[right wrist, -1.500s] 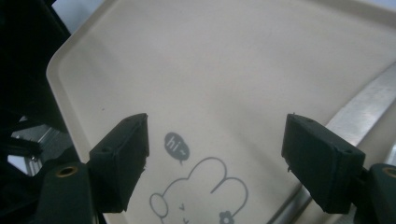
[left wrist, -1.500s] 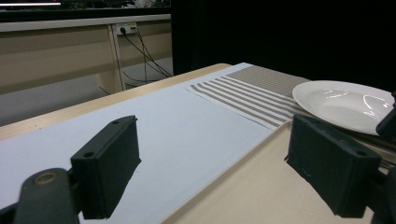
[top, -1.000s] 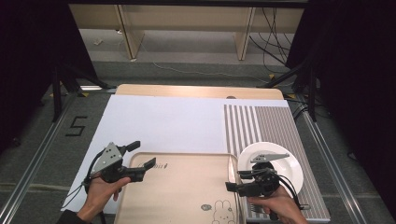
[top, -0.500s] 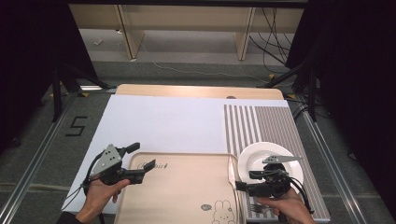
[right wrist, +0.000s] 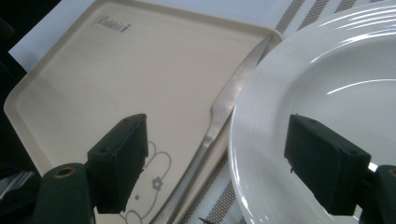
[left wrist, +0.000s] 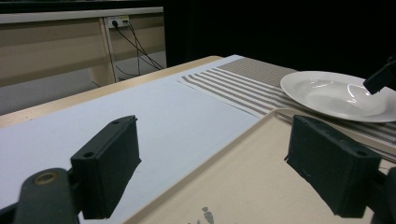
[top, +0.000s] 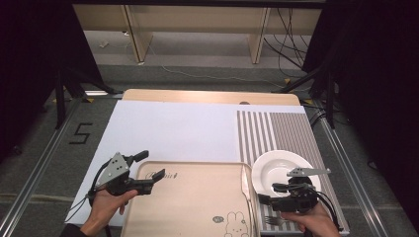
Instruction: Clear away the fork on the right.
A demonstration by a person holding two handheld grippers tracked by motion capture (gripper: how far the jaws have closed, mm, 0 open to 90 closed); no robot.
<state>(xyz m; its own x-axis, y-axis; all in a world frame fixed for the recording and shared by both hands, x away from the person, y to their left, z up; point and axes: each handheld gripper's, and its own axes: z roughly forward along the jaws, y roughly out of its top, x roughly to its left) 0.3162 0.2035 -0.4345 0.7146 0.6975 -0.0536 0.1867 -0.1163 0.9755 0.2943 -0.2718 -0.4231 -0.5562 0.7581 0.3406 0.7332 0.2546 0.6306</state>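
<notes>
Approach step, I'd say — right gripper, jaws spread, lines up on the slim silver knife w/ the white round ceramic plate beside it; left gripper also spread over the beige rabbit-print plastic tray — next: lower and pinch the handle.

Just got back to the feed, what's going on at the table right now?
A person holds tongs in each hand over a table setting. The right tongs are open by the near edge of the white plate on the striped mat, gripping nothing. A knife lies between plate and beige tray, a fork near the hand. The left tongs hover open at the tray's left corner.
</notes>
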